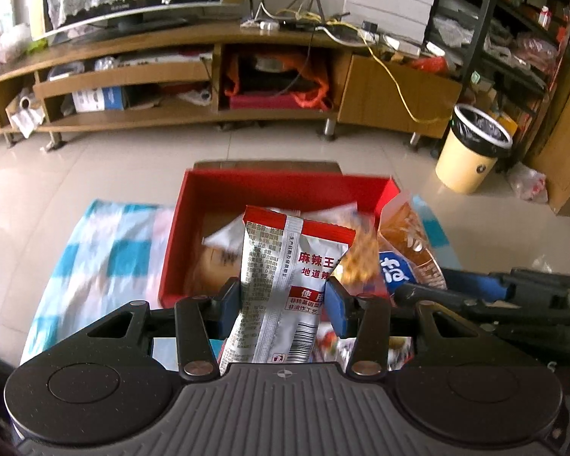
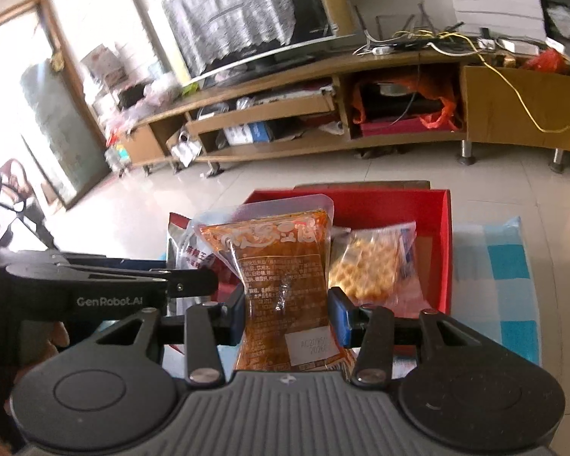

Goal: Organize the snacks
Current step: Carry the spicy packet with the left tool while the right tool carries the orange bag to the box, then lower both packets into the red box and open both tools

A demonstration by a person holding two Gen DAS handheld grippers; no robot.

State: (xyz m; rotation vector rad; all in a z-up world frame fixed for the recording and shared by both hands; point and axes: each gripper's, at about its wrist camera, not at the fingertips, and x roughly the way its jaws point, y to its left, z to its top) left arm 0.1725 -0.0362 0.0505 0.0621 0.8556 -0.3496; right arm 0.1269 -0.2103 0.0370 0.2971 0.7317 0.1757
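Note:
My left gripper (image 1: pixel 284 300) is shut on a silver and red snack packet (image 1: pixel 285 262), held upright over the near side of the red box (image 1: pixel 209 193). My right gripper (image 2: pixel 287 313) is shut on a clear packet of orange snack (image 2: pixel 281 262) above the same red box (image 2: pixel 446 250). A waffle snack pack (image 2: pixel 368 266) lies in the box behind it. The orange packet (image 1: pixel 410 239) and the right gripper body (image 1: pixel 494 296) show at the right of the left wrist view. The silver packet (image 2: pixel 188 250) and the left gripper body (image 2: pixel 106 285) show at the left of the right wrist view.
The box sits on a blue and white checked cloth (image 1: pixel 106 254) over a low surface. A white packet (image 1: pixel 228 237) lies inside the box. Beyond are tiled floor, a wooden TV stand (image 1: pixel 209 76), a yellow waste bin (image 1: pixel 471 148) and dark shelving (image 1: pixel 513 19).

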